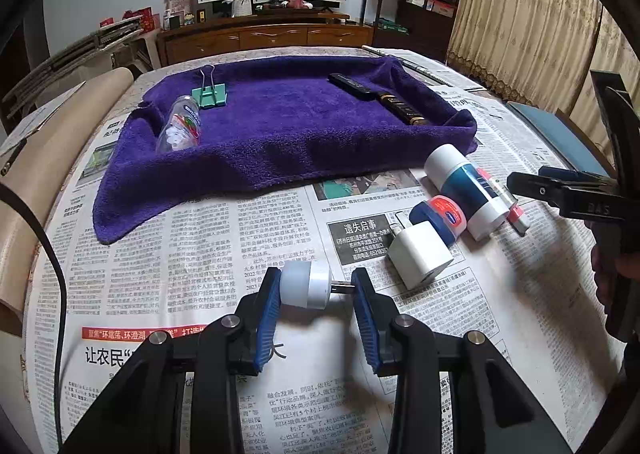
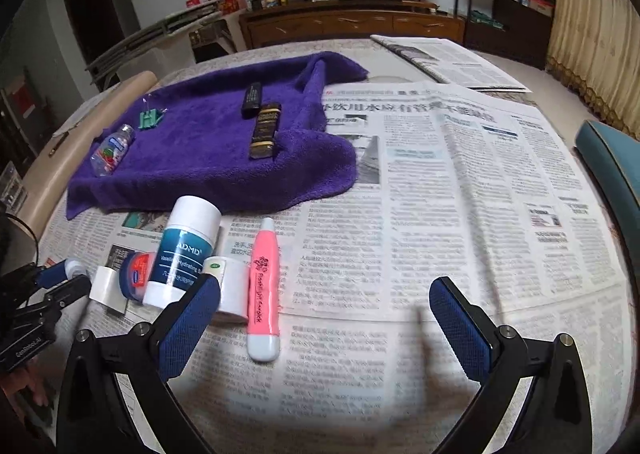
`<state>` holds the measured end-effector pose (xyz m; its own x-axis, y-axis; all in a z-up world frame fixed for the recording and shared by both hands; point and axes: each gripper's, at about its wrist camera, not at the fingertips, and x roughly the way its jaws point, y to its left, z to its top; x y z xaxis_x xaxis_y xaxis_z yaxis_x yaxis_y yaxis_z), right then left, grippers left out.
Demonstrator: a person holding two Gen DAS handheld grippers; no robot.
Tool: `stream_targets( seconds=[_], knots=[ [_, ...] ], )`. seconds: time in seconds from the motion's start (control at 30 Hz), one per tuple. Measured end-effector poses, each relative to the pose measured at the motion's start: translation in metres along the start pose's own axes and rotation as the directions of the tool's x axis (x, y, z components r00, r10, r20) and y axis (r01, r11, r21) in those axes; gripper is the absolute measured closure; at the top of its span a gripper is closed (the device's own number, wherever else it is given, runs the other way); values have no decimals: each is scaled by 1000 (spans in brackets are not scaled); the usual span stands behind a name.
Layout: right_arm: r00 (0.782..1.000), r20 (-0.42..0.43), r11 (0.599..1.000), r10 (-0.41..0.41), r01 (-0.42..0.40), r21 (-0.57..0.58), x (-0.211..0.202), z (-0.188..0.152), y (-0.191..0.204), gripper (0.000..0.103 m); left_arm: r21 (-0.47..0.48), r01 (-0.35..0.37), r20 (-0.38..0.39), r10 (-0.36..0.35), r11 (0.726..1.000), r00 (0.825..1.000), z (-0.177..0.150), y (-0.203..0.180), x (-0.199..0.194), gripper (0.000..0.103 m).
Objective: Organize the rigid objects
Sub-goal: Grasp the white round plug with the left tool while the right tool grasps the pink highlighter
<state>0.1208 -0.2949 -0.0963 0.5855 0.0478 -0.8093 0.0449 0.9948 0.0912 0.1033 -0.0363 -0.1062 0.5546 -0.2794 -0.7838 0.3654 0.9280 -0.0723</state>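
My left gripper (image 1: 314,288) is shut on a small white plug-in night light (image 1: 306,283), pinched end to end between dome and prongs just above the newspaper. To its right lie a white charger cube (image 1: 420,256), a small Vaseline jar (image 1: 440,216), a white and teal ADMD stick (image 1: 466,190) and a pink pen (image 1: 516,210). My right gripper (image 2: 324,318) is open and empty over the newspaper, its left finger beside the pink pen (image 2: 263,290) and a white tube (image 2: 231,286). The ADMD stick (image 2: 182,250) lies left of them.
A purple towel (image 1: 280,126) lies at the back of the table with a clear candy bottle (image 1: 180,128), a green binder clip (image 1: 210,94) and two dark bars (image 1: 380,96). Newspaper (image 2: 460,182) covers the table. A teal chair (image 2: 608,154) stands at the right edge.
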Motion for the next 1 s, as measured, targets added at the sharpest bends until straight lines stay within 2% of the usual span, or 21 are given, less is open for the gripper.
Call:
stream_targets(
  seconds=[0.13, 0.37, 0.83, 0.87, 0.93, 0.97, 1.0],
  knots=[
    [999, 17, 999, -48, 49, -18, -3, 3, -2, 0, -4, 13, -3, -13, 1000, 1000, 0, -1, 2, 69],
    [998, -27, 999, -49, 49, -8, 6, 0, -9, 0, -7, 25, -1, -25, 1000, 1000, -1, -4, 3, 69],
    [998, -31, 993, -51, 48, -109, 21, -10, 28, 3, -47, 19, 5, -19, 999, 1000, -2, 10, 0, 69],
    [999, -24, 993, -45, 42, -112, 20, -11, 30, 6, -50, 18, 6, -18, 999, 1000, -2, 11, 0, 69],
    [999, -6, 992, -36, 35, -121, 17, -11, 33, 20, -57, 20, 6, -20, 998, 1000, -3, 13, 0, 69],
    [999, 4, 992, -36, 36, -121, 14, -10, 34, 39, -61, 21, 5, -21, 998, 1000, -4, 14, 0, 69],
    [999, 13, 992, -37, 38, -118, 12, -10, 35, 72, -62, 22, 7, -22, 998, 1000, -4, 15, 0, 69]
  ],
)
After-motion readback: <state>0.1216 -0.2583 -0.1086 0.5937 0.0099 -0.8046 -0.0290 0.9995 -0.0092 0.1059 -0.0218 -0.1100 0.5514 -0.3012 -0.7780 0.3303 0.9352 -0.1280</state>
